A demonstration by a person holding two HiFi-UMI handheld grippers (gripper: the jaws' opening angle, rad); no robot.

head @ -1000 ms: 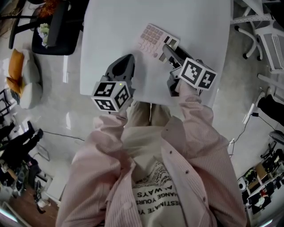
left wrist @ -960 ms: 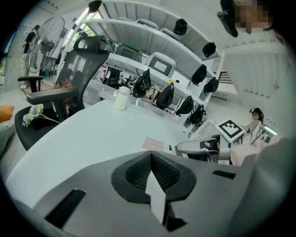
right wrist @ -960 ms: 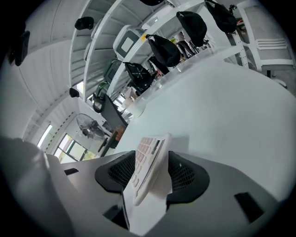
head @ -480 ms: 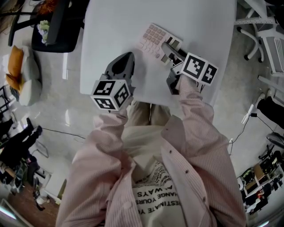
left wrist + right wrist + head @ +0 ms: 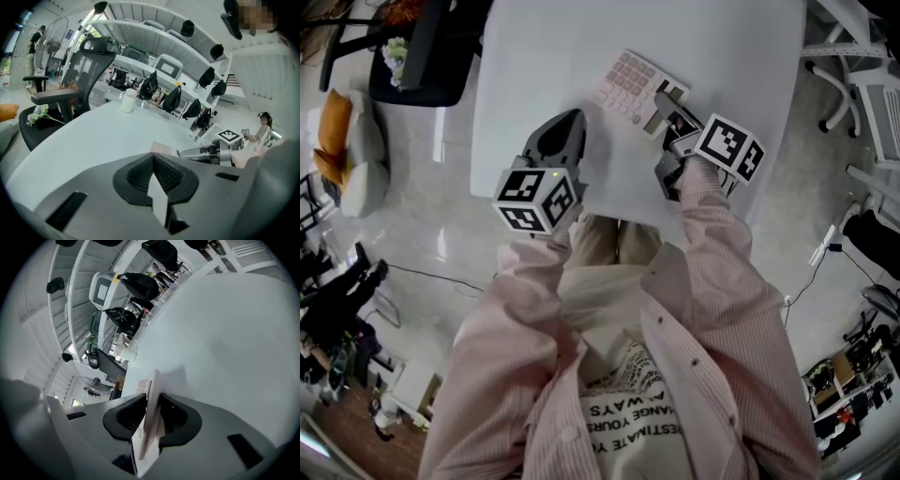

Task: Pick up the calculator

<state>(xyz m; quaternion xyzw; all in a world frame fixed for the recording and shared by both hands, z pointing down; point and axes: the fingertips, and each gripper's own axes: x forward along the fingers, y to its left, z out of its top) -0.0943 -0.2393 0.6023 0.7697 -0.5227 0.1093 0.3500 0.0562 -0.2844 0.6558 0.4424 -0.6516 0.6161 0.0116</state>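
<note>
A white calculator (image 5: 628, 86) with pink keys lies on the white table (image 5: 722, 56), right of centre. My right gripper (image 5: 667, 105) has its jaws around the calculator's near end. They have just been closing, and in the right gripper view the calculator (image 5: 152, 397) stands edge-on between the pads, which press on both faces where my right gripper (image 5: 151, 414) meets it. My left gripper (image 5: 567, 124) rests by the table's front edge, shut and holding nothing. In the left gripper view its jaws (image 5: 153, 164) meet, with the calculator (image 5: 161, 148) beyond them.
A black office chair (image 5: 422, 56) stands off the table's far left corner. A white bottle (image 5: 127, 101) sits on the table's far side. A white chair (image 5: 872, 94) is off the right edge, and an orange cushion (image 5: 333, 131) lies on the floor at left.
The right gripper has rolled and its jaws have closed onto the calculator's near end. The left gripper has stayed put.
</note>
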